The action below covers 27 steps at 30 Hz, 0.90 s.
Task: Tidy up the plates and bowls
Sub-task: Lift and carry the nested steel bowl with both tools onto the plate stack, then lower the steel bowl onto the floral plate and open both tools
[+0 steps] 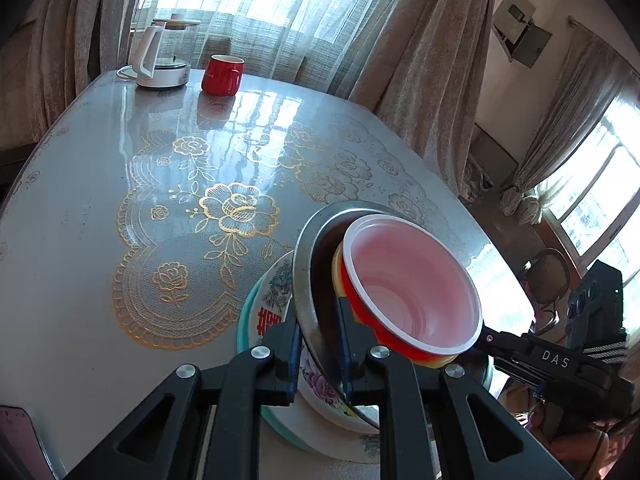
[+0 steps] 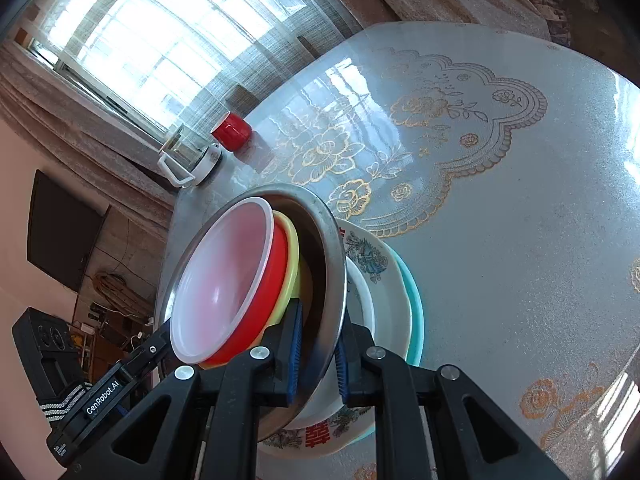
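Above table [image 1: 100, 240] edge: whole stack gathered, red bowl [image 1: 412, 280] in yellow bowl [image 2: 290, 252] in steel bowl [image 1: 308, 256], plates [image 2: 384, 280] beneath. Left gripper [image 1: 318, 344], right gripper [image 2: 318, 356] each nearly closed, pinching steel rim. Left: set stack down.

1. Yellow bowl [image 1: 339, 276]: mostly hidden behind the red bowl [image 1: 412, 284]; only a rim sliver visible.
2. Teal plate [image 2: 414, 300]: covered by the floral plate [image 2: 368, 260]; edge alone showing.
3. Steel bowl [image 1: 306, 264]: near rim masked by black fingers [image 1: 352, 344].
4. Dark object [image 1: 16, 436]: cut off at lower left; identity unclear.
5. Shelf clutter [image 2: 100, 320]: too small to identify.
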### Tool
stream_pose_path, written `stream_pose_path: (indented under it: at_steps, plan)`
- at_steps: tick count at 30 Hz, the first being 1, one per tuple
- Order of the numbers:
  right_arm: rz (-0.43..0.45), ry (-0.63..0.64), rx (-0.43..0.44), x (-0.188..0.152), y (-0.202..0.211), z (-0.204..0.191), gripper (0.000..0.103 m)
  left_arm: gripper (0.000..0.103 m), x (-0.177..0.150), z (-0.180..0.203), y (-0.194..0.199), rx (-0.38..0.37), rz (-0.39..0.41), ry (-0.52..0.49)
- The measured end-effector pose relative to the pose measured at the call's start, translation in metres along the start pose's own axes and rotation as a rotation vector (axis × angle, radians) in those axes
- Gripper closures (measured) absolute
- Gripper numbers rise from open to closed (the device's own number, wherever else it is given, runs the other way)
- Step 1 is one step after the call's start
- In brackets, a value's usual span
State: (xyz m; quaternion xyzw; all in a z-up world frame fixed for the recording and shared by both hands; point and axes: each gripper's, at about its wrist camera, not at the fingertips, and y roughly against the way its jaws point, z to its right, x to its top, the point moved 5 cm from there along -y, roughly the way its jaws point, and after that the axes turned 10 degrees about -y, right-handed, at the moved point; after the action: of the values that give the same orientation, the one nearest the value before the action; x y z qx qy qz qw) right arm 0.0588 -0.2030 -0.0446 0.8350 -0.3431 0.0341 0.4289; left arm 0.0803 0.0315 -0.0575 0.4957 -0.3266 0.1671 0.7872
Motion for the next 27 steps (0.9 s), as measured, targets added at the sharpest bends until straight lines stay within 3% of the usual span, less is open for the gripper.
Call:
stream_pose_path:
  at_steps: [18, 27]
  plan:
    - [-0.024, -0.012, -0.043, -0.009, -0.014, 0.009, 0.087, 0.085, -0.019, -0.002, -0.014, 0.032, -0.030, -0.011]
    - [-0.020, -0.024, -0.014, -0.013, -0.011, 0.013, 0.083, 0.085, -0.025, -0.002, -0.013, 0.041, -0.026, -0.009]
